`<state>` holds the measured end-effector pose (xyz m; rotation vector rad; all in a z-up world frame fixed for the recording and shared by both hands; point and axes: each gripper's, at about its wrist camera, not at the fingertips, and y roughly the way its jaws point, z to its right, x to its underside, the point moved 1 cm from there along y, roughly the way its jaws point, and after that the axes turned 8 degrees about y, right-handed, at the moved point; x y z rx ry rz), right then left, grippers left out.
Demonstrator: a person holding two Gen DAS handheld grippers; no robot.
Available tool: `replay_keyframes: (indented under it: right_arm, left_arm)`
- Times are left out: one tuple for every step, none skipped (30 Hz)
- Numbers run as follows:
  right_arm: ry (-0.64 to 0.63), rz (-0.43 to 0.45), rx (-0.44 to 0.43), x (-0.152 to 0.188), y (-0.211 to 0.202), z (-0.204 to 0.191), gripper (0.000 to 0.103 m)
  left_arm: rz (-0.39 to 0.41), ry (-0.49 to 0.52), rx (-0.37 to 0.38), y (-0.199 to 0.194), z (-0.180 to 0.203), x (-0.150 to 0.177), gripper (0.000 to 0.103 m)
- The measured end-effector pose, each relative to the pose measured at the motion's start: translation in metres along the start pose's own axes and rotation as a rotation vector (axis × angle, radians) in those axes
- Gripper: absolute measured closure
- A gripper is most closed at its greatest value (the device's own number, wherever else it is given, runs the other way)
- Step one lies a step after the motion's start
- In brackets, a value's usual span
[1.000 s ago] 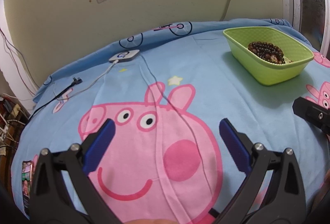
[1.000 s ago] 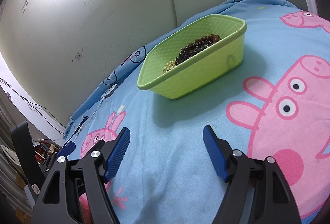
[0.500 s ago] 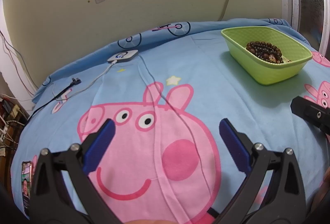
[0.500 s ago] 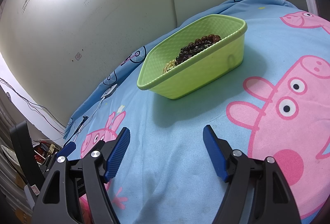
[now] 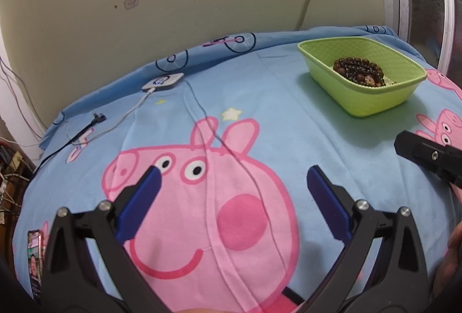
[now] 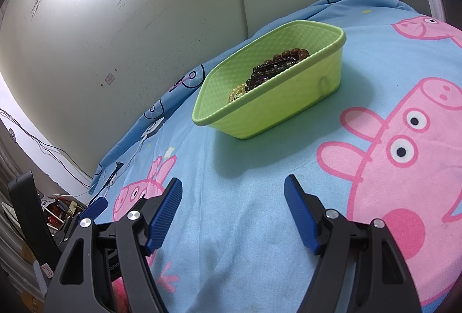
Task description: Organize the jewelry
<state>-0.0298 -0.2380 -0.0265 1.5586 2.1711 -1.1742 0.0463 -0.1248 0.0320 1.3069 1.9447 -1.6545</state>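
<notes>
Nothing has shifted lately: both the left tongs (image 5: 231,183) and right tongs (image 6: 233,197) hang released and empty over the bed (image 5: 288,99); the beads (image 6: 271,67) already lie in the basket (image 6: 288,108), so sorting looks done.

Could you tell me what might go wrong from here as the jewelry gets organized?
The green basket sits on soft bedding, so a nudge from the open right gripper could tip it and spill the dark bead bracelets. The thin cable running between the open left gripper's jaws could snag.
</notes>
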Motion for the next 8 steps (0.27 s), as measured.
replay_keyframes:
  right_arm:
    - [0.000, 0.000, 0.000, 0.0000, 0.0003, -0.0002, 0.049]
    - [0.000, 0.000, 0.000, 0.0000, 0.0002, -0.0002, 0.049]
    - [0.000, 0.000, 0.000, 0.0001, 0.0002, -0.0003, 0.049]
    - [0.000, 0.000, 0.000, 0.0000, 0.0003, -0.0003, 0.049]
    - [0.000, 0.000, 0.000, 0.0000, 0.0003, -0.0003, 0.049]
    - [0.000, 0.000, 0.000, 0.0000, 0.0002, -0.0003, 0.049]
    - [0.000, 0.000, 0.000, 0.0001, 0.0001, -0.0002, 0.049]
    - [0.000, 0.000, 0.000, 0.0000, 0.0002, -0.0003, 0.049]
  left_arm:
    - [-0.005, -0.004, 0.003, 0.0008, -0.0007, 0.0000, 0.006]
    - [-0.011, -0.008, 0.006, 0.0018, -0.0014, 0.0003, 0.006]
    - [-0.018, -0.013, 0.009, 0.0031, -0.0022, 0.0006, 0.006]
    - [-0.021, -0.016, 0.010, 0.0038, -0.0024, 0.0006, 0.006]
    - [-0.022, -0.017, 0.010, 0.0039, -0.0026, 0.0011, 0.006]
    - [-0.023, -0.016, 0.009, 0.0040, -0.0024, 0.0013, 0.006]
    - [-0.023, -0.013, 0.009, 0.0041, -0.0020, 0.0014, 0.006]
    - [-0.023, -0.011, 0.009, 0.0040, -0.0019, 0.0019, 0.006]
